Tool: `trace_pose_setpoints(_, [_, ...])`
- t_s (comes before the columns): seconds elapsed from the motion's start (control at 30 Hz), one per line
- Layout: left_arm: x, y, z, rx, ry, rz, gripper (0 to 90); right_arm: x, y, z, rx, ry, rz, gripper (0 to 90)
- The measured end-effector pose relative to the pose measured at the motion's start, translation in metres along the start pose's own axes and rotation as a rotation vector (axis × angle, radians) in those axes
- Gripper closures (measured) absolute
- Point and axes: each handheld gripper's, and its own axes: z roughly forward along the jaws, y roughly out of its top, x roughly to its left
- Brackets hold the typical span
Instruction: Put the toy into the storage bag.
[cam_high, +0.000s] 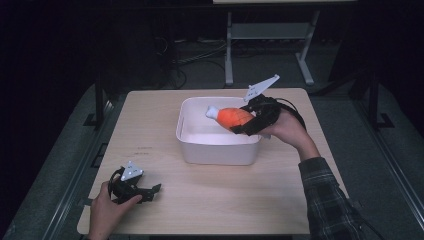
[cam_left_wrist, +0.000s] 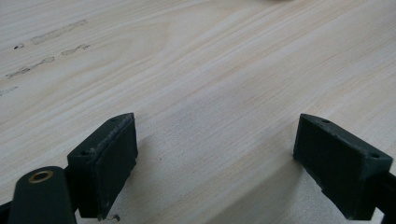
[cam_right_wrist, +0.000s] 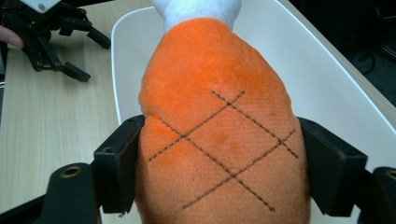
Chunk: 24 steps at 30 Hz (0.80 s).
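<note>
An orange plush drumstick (cam_high: 234, 117) with a white bone end and stitched cross-hatching (cam_right_wrist: 219, 135) hangs over the white tub (cam_high: 218, 150). My right gripper (cam_high: 250, 125) is shut on its fat end, both pads pressing into the plush, and holds it above the tub's right half, white tip pointing left. My left gripper (cam_high: 152, 192) rests low at the table's front left, held by a hand, open with bare wood between its jaws (cam_left_wrist: 215, 158). In the right gripper view the left gripper (cam_right_wrist: 51, 32) lies far off at the upper left.
The tub (cam_right_wrist: 119, 60) stands right of centre on a light wooden table (cam_high: 150, 125); its floor looks bare. Beyond the table's far edge stand a metal frame's legs (cam_high: 229, 55) and cables on a dark floor.
</note>
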Motion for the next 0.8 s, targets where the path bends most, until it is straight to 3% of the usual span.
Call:
trace_pose_setpoints(0.57, [0.000, 0.000, 0.000, 0.003, 0.000, 0.001, 12.8, 0.006, 0.021, 0.041, 0.065, 0.086, -0.066, 22.4])
trace_pose_setpoints(0.8, [0.000, 0.000, 0.000, 0.003, 0.000, 0.002, 12.9, 0.008, 0.024, 0.053, 0.094, 0.100, -0.087, 22.1])
